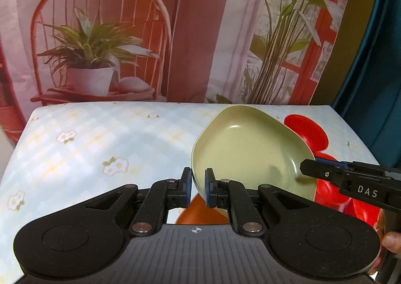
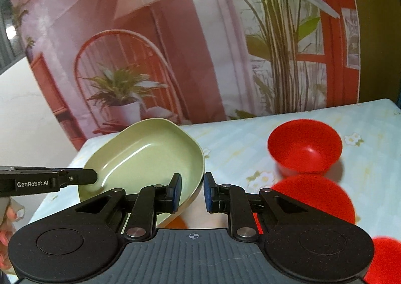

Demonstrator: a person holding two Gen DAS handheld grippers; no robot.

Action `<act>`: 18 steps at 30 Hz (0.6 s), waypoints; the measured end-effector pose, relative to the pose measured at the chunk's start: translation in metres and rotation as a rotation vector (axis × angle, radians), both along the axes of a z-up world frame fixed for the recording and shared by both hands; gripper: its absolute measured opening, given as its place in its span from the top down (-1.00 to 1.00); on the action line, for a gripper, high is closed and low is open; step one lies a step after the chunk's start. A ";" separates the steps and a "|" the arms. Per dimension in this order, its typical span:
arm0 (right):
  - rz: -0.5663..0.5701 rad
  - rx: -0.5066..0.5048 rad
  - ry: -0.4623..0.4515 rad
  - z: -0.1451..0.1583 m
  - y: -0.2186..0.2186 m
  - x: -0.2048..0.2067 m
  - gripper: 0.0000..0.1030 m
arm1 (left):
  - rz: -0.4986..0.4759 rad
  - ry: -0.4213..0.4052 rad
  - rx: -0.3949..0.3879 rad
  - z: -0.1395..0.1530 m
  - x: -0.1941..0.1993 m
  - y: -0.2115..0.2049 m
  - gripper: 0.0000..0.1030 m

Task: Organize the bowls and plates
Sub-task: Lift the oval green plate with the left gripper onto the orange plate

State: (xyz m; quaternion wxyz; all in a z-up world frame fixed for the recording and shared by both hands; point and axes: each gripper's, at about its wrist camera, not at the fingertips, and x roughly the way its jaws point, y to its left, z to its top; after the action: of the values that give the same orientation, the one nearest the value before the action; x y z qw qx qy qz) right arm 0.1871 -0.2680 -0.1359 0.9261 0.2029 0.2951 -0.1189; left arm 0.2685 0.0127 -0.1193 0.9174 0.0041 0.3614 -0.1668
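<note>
A pale green plate (image 1: pixel 250 148) is held tilted above the table. My left gripper (image 1: pixel 198 187) is shut on its near rim. In the right wrist view the same plate (image 2: pixel 147 158) has its right rim between the pads of my right gripper (image 2: pixel 192 192), which stands slightly open around the rim with a gap at the right pad. The right gripper also shows in the left wrist view (image 1: pixel 304 167), and the left gripper in the right wrist view (image 2: pixel 94 176). A red bowl (image 2: pixel 304 149) stands upright on the table to the right. An orange dish (image 1: pixel 200 216) lies under the plate.
Red bowls (image 2: pixel 318 196) lie upside down near the right gripper, one more at the lower right (image 2: pixel 386 259). The table has a light flowered cloth (image 1: pixel 87 146). A printed backdrop (image 1: pixel 125 33) hangs behind the far edge.
</note>
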 end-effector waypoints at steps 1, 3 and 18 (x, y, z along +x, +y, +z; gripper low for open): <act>0.005 0.000 -0.004 0.000 0.004 -0.004 0.65 | 0.002 -0.001 0.001 0.000 -0.004 0.002 0.78; 0.010 0.006 -0.010 -0.002 0.011 -0.012 0.65 | 0.007 -0.003 0.005 0.000 -0.012 0.004 0.78; 0.014 0.013 0.008 -0.019 0.043 -0.043 0.64 | 0.023 0.000 0.021 -0.019 -0.036 0.011 0.77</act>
State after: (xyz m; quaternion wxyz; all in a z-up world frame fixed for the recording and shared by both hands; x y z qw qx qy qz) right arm 0.1445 -0.2248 -0.1553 0.9243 0.2066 0.3011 -0.1111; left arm 0.2322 0.0236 -0.1382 0.9190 0.0095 0.3633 -0.1525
